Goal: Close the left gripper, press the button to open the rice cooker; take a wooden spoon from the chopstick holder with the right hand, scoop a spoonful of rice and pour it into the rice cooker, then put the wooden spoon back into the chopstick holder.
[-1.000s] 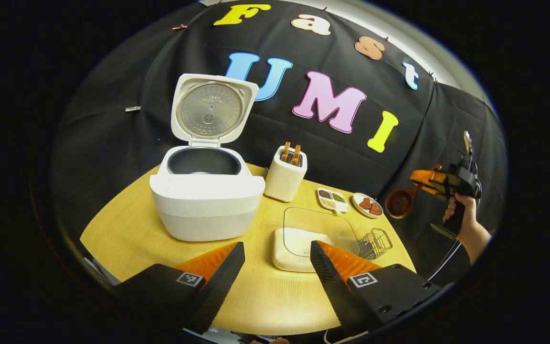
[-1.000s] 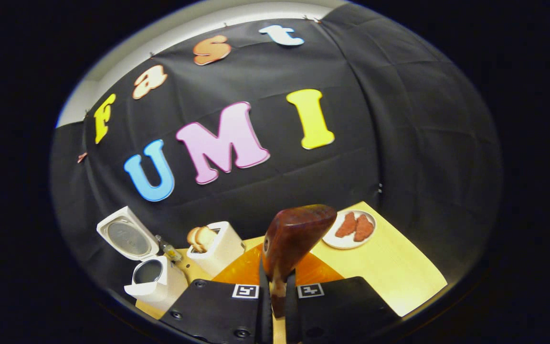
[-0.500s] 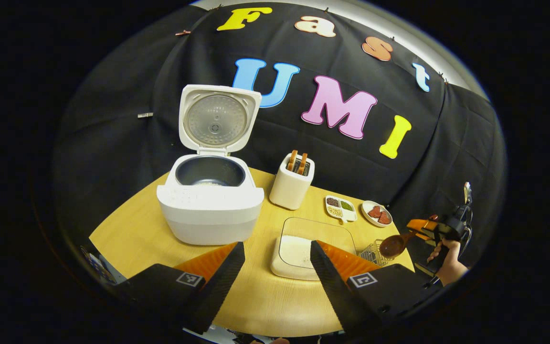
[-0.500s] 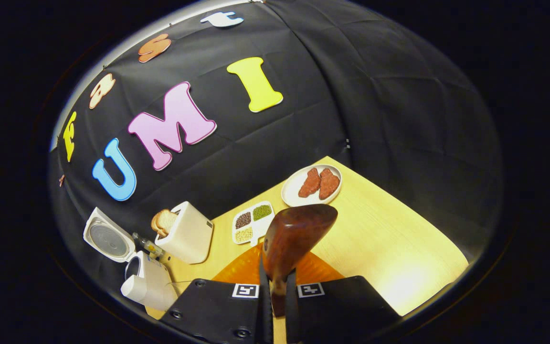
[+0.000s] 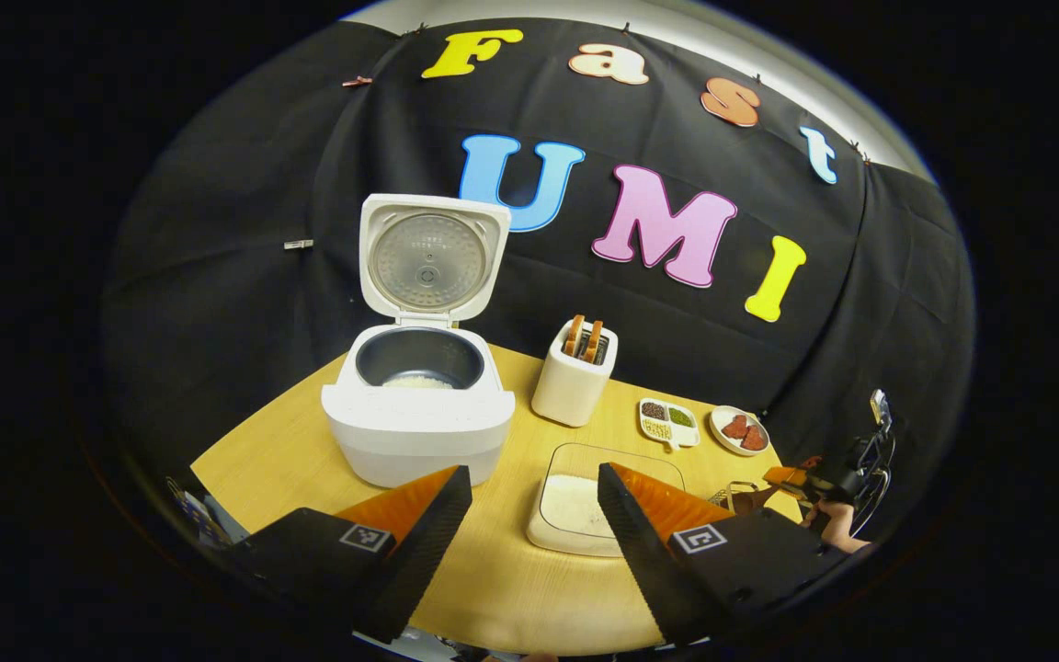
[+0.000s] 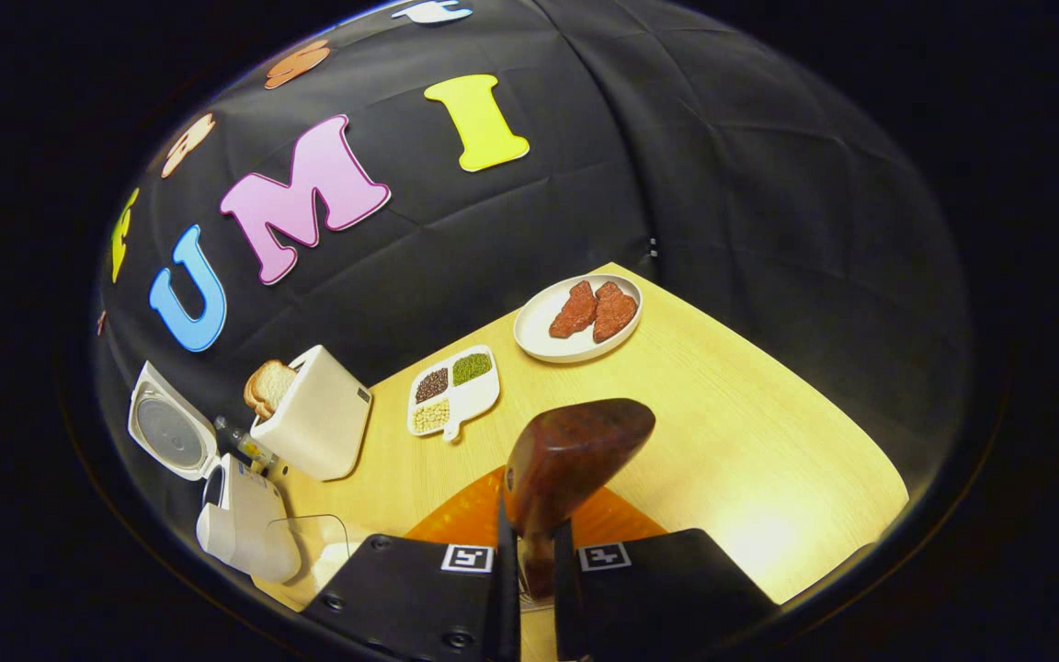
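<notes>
Work surface: light wooden table (image 5: 502, 579) and the items resting on it.
On your table you have the open white rice cooker (image 5: 419, 418), with the toaster (image 5: 574, 382) just beside it, then the divided grain dish (image 5: 667, 423) and the plate of meat (image 6: 575, 317). Nearer you sits the clear-sided rice tray (image 5: 585, 506), and a wire basket (image 5: 734, 496) stands just beside it.
</notes>
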